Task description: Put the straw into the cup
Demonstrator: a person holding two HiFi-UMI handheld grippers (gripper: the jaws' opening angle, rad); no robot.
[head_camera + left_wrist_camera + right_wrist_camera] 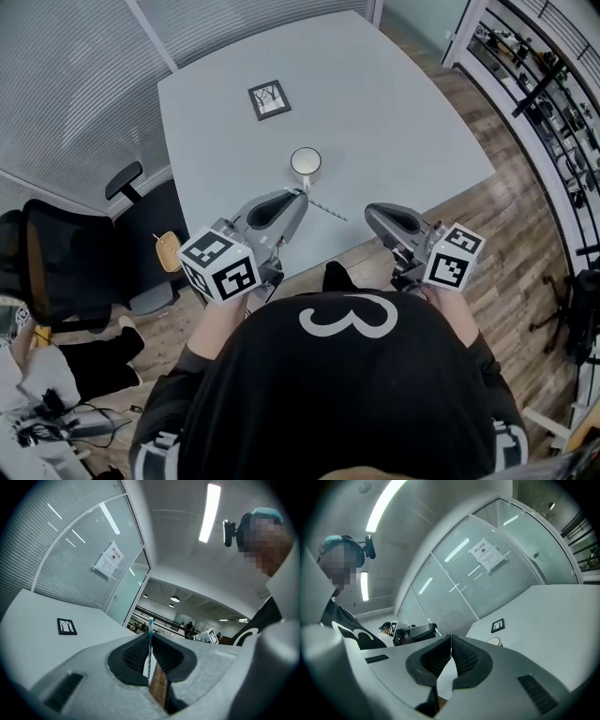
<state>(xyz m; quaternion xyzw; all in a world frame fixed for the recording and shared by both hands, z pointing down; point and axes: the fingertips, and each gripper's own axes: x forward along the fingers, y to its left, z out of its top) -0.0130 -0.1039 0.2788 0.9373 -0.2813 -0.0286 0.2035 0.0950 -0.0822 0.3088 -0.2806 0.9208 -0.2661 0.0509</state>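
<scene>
A white cup (pixel 306 161) stands near the middle of the pale grey table (pixel 394 112). My left gripper (pixel 298 195) hovers just in front of the cup, over the table's near edge. It is shut on a teal-and-white striped straw (pixel 150 639), which stands up between the pads. In the head view the straw (pixel 328 211) sticks out to the right from the jaw tips. My right gripper (pixel 371 214) hangs to the right of the straw, apart from it. Its jaws (pixel 451 640) are shut with nothing between them. The cup (pixel 494 641) shows small beyond them.
A black-framed marker card (pixel 269 99) lies on the table behind the cup. A black office chair (pixel 56 267) and a small round wooden seat (pixel 169 251) stand at the left. Wood floor and a railing (pixel 553 84) are on the right.
</scene>
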